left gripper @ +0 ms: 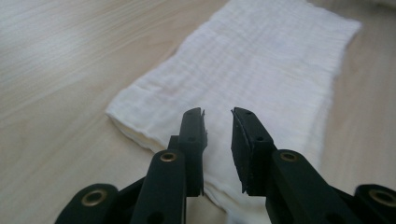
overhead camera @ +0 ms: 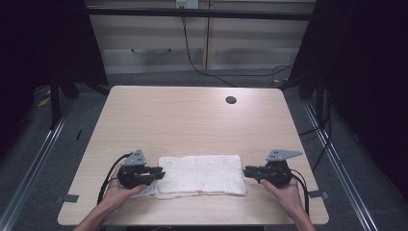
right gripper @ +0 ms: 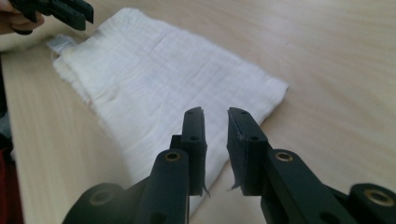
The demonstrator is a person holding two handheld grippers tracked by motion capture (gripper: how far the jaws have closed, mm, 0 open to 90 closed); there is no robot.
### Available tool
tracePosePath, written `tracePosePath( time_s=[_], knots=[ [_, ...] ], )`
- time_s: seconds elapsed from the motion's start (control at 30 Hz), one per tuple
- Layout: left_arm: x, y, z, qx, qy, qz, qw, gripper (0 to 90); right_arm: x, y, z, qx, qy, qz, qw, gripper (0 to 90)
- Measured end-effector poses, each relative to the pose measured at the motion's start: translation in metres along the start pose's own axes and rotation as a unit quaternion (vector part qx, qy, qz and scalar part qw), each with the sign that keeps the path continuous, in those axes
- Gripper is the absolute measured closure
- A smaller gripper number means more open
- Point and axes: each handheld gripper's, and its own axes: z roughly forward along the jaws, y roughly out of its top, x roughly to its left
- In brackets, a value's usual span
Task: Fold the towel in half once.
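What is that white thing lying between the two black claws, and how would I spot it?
Start at the light wooden table and look to its near edge, where the person's hands come in. Between the left gripper and the right gripper lies a folded white cloth, flat, oblong and finely ribbed. It is the one soft, pale thing there; a small tag sticks out at its left end.

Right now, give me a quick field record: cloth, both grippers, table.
cloth: white folded cloth, lying flat near the table's front edge, a small label at its left end
left gripper: left gripper at the cloth's left end, jaws slightly apart, nothing between the pads
right gripper: right gripper at the cloth's right end, jaws slightly apart, nothing between the pads
table: light wood table with a dark round hole near the far right
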Motion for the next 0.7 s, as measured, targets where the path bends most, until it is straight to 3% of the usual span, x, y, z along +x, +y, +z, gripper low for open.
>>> tracePosePath(
  time_s=[0.07, 0.13, 0.2, 0.4, 0.53, 0.7],
  knots=[
    [0.007, 0.005, 0.008, 0.004, -0.003, -0.009, 0.9999, 74.5, -0.008, 0.01, 0.006, 0.001, -0.005, -0.002, 1.0, 77.6],
    [0.013, 0.01, 0.017, 0.008, 0.007, -0.01, 0.9999, 75.3, -0.015, 0.021, 0.015, 0.0, -0.009, -0.004, 1.0, 78.9],
    [0.019, 0.013, 0.023, 0.013, 0.0, -0.023, 0.9997, 76.7, -0.024, 0.029, 0.025, 0.003, -0.012, -0.003, 0.9999, 78.6],
    [0.023, 0.01, 0.033, 0.035, 0.029, -0.012, 0.9989, 77.1, -0.045, 0.04, 0.058, 0.024, -0.012, 0.007, 0.9996, 73.8],
    [0.025, 0.009, 0.033, 0.029, 0.034, -0.012, 0.9989, 77.8, -0.048, 0.036, 0.071, 0.045, -0.017, 0.007, 0.9988, 68.2],
    [0.028, 0.009, 0.034, 0.024, 0.039, -0.011, 0.9989, 77.8, -0.045, 0.033, 0.075, 0.058, -0.02, 0.0, 0.9981, 68.2]
  ],
)
